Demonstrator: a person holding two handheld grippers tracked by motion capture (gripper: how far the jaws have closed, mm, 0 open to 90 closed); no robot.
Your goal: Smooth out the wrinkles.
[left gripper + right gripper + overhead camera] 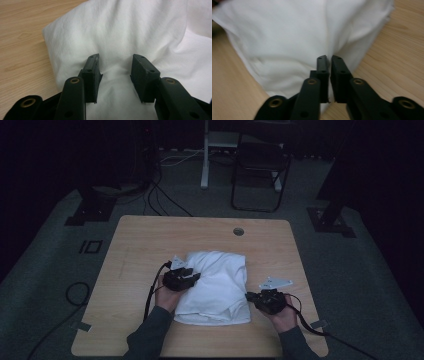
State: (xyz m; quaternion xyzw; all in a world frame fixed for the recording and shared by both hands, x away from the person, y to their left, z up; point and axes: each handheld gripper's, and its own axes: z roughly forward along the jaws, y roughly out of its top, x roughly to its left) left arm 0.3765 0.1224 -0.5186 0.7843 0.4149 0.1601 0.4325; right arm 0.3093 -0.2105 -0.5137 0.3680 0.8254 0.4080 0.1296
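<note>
A white folded cloth (216,286) lies on the wooden table (145,245), a little toward the front. My left gripper (193,275) rests on the cloth's left edge. In the left gripper view its jaws stand apart over the cloth (120,30), open (116,58), with a soft ridge of fabric between them and no pinch. My right gripper (249,296) is at the cloth's front right corner. In the right gripper view it (329,58) is shut on a thin fold of the cloth (287,37), with a white strip showing between the pads.
A round cable hole (238,231) sits in the table near its far edge. Behind the table are a dark chair (260,167), a white stand leg (205,155) and cables on the grey floor (165,200). Bare wood surrounds the cloth.
</note>
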